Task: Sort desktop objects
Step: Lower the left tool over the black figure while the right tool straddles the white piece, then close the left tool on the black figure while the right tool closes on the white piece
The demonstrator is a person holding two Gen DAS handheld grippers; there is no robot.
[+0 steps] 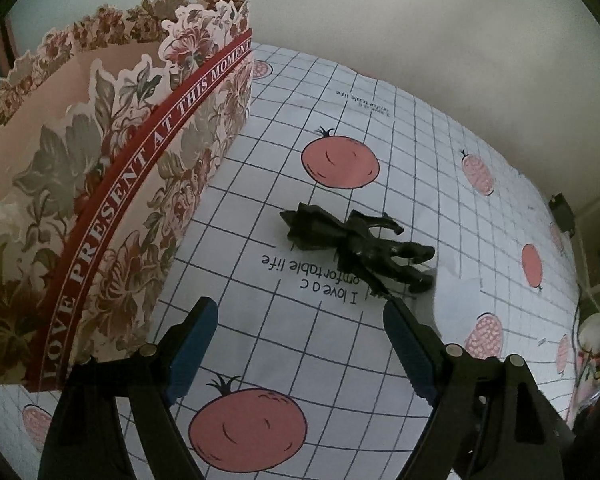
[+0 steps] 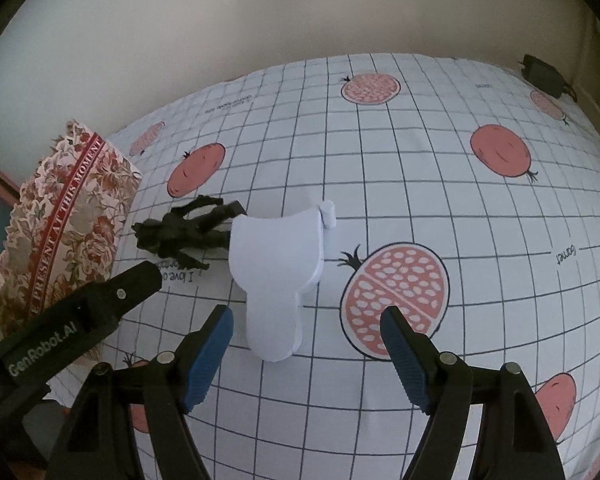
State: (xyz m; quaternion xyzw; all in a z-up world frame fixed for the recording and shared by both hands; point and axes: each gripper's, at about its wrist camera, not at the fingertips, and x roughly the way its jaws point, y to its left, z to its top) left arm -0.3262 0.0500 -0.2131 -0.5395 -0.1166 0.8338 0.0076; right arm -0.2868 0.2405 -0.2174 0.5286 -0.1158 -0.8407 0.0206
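My left gripper (image 1: pixel 296 320) hung wide and empty; the black toy figure (image 1: pixel 360 244) lay just ahead, rightward, its long axis crosswise. My right gripper (image 2: pixel 306 330), equally wide, straddled the white foam cutout's (image 2: pixel 278 272) narrow end. The floral gift box (image 1: pixel 100 184) stood left, its contents hidden.

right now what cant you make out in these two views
- Inside of the floral box: left wrist view, its own wall hides the bottom; right wrist view shows only the outside.
- Black figure: right wrist view, its legs pass behind the white object.
- White object: left wrist view, washed out against the tablecloth beside the right claw finger.
- Small print at the far edge: both views, too small.
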